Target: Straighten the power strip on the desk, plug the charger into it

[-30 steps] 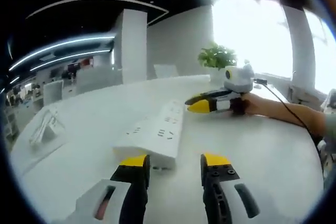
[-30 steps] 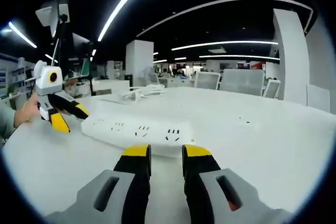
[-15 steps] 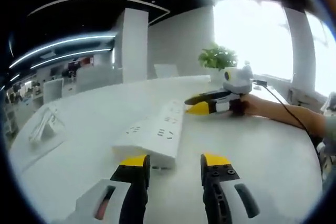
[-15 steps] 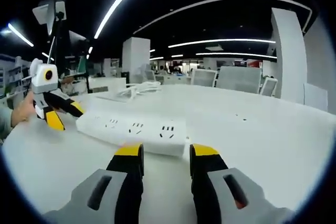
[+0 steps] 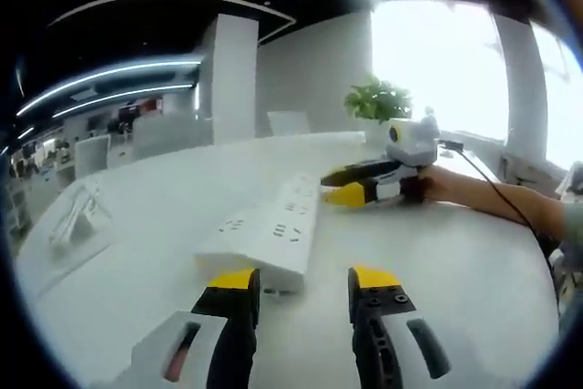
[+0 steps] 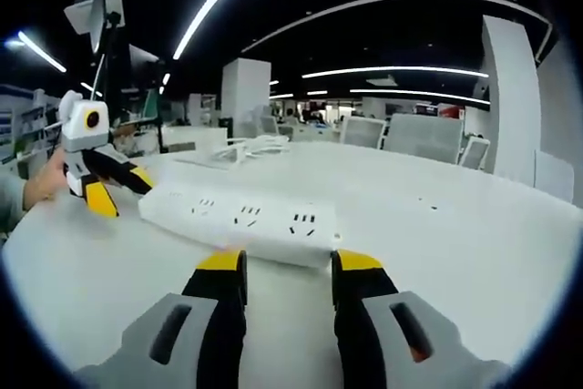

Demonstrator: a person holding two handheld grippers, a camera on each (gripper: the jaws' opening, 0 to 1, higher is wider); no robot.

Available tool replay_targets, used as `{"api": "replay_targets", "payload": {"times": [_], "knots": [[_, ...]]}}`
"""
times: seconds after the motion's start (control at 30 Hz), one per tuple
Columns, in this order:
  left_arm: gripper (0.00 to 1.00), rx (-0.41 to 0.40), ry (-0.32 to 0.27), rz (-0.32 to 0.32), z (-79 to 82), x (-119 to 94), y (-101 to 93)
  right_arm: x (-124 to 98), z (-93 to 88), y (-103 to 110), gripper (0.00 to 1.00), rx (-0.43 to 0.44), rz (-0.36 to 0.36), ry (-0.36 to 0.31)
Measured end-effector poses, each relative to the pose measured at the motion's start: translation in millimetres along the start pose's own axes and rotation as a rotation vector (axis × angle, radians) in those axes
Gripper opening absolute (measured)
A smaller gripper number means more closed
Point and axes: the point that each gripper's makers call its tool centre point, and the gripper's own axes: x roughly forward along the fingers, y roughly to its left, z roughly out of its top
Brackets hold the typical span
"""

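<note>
Power strip first: a long white plastic power strip (image 5: pixel 270 230) with several socket groups lies flat on the pale white desk (image 5: pixel 455 261). In the left gripper view its near end sits just beyond the tips of my left gripper (image 5: pixel 302 287), slightly toward my left jaw, and the strip runs away from me, angled to the right. My left jaws, black with yellow tips, stand spread apart with nothing between them.

At the strip's far end my right gripper (image 5: pixel 339 183) comes in from the right, its yellow-tipped jaws near the strip; a hand (image 5: pixel 437 182) holds it.

In the right gripper view the same power strip (image 6: pixel 239 223) lies crosswise just ahead of my right gripper (image 6: pixel 288 266), whose jaws are parted and hold nothing. Whether the tips touch the strip I cannot tell. Beyond the strip's left end, my left gripper (image 6: pixel 107 190) points toward it.

A coil of white cable (image 6: pixel 258 144) lies farther back on the desk. A green potted plant (image 5: pixel 377 101) stands beyond my right gripper.
</note>
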Motion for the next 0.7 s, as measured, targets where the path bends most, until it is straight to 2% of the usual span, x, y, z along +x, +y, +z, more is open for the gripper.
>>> {"api": "replay_targets", "payload": {"times": [0.7], "knots": [[0.40,0.006,0.010,-0.012,-0.7,-1.9,-0.3,-2.9,2.1,-1.7,0.33,0.061,0.001,-0.013]]}}
